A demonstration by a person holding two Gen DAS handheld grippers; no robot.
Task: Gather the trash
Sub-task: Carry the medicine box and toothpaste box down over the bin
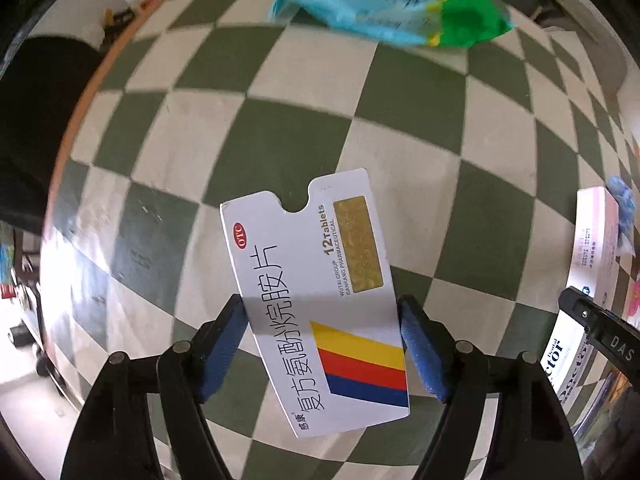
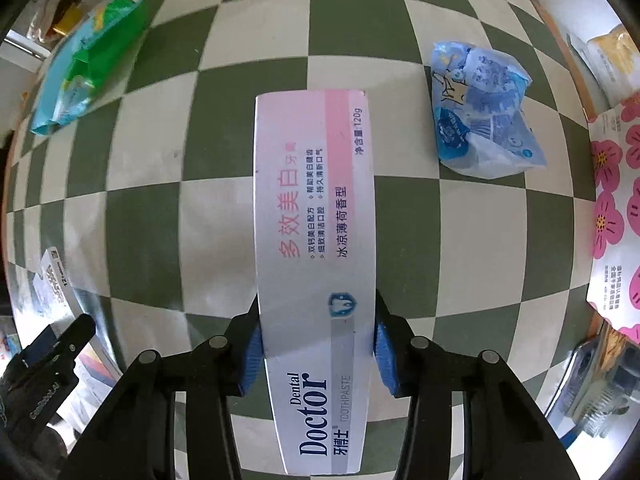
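Note:
My left gripper (image 1: 322, 344) is shut on a flat white medicine box (image 1: 316, 300) with yellow, red and blue stripes, held above the checkered tabletop. My right gripper (image 2: 318, 348) is shut on a long white and pink toothpaste box (image 2: 314, 240), also held above the table. The toothpaste box also shows at the right edge of the left wrist view (image 1: 588, 280), and the medicine box at the left edge of the right wrist view (image 2: 56, 280). A blue and green wrapper (image 1: 392, 0) (image 2: 86, 64) and a crumpled blue wrapper (image 2: 484, 108) lie on the table.
The table has a green and white checkered cloth (image 1: 280, 120) with an orange rim at the left (image 1: 92, 92). A white bag with pink flowers (image 2: 616, 208) stands at the right. A clear container (image 2: 600, 384) sits at the lower right.

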